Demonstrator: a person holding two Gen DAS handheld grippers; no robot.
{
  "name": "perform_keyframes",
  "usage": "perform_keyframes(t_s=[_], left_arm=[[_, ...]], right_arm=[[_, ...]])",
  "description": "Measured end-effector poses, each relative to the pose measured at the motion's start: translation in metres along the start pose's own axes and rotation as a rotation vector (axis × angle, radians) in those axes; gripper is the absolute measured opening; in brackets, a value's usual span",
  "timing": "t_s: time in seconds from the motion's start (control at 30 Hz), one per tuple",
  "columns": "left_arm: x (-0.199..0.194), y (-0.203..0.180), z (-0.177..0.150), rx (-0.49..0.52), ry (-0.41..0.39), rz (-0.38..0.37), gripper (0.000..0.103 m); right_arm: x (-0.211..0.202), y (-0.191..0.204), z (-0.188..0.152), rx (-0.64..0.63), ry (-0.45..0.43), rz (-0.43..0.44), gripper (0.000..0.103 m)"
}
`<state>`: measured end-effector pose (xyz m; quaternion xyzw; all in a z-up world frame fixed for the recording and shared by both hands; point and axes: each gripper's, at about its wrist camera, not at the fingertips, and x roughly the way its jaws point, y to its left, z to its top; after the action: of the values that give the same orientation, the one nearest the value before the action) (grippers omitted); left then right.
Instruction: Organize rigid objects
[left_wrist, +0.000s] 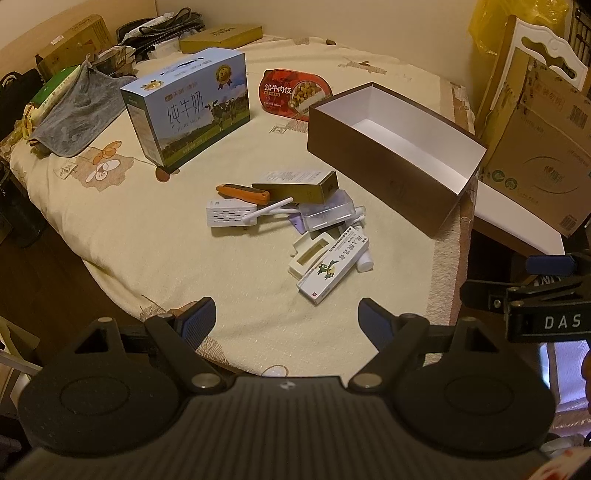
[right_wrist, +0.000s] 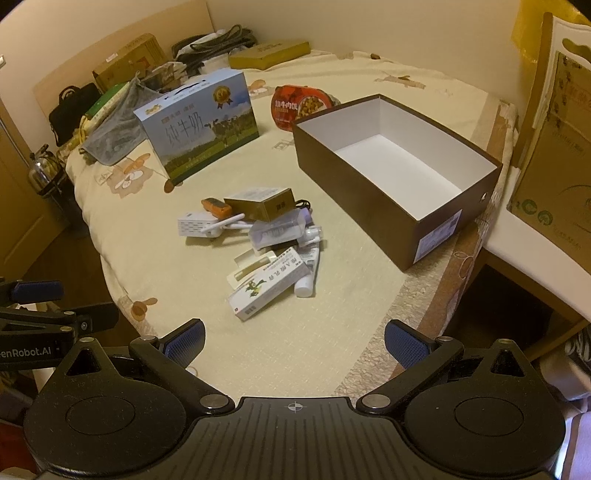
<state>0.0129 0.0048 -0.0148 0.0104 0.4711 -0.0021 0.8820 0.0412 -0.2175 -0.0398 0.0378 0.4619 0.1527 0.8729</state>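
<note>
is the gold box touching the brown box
Apart. The right wrist view shows a strip of bare bedspread between the gold box and the brown box.

Cream-quilted bed (left_wrist: 147, 236), beige walls (right_wrist: 406, 26)

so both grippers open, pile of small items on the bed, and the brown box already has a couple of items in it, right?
Not quite. The brown box is empty: the right wrist view shows only its bare white inside. The rest holds: left gripper and right gripper are both open and hold nothing, and the pile of small items lies on the bed beside the box.
</note>
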Motion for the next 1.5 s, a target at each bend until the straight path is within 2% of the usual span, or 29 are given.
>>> perform_keyframes(t_s=[0.57,1.1,1.37,1.5], left_arm=[[0.012,0.002,0.004,0.0,0.013,0.008,0.082],[0.043,0.002,0.016,0.004,0.04,0.021,0.082],[0.073,0.003,0.017,0.037,0.065,-0.025,0.081],[0.09,0.002,0.019,0.059,0.065,-0.054,0.077]], right_arm=[[0.01,-0.004,0.003,0.012,0.019,0.003,0.101],[0.036,-0.016,0.011,0.04,0.048,0.009,0.101],[0.057,-0.028,0.012,0.058,0.041,0.02,0.101],[0.067,-0.033,0.012,0.065,0.037,0.03,0.101]])
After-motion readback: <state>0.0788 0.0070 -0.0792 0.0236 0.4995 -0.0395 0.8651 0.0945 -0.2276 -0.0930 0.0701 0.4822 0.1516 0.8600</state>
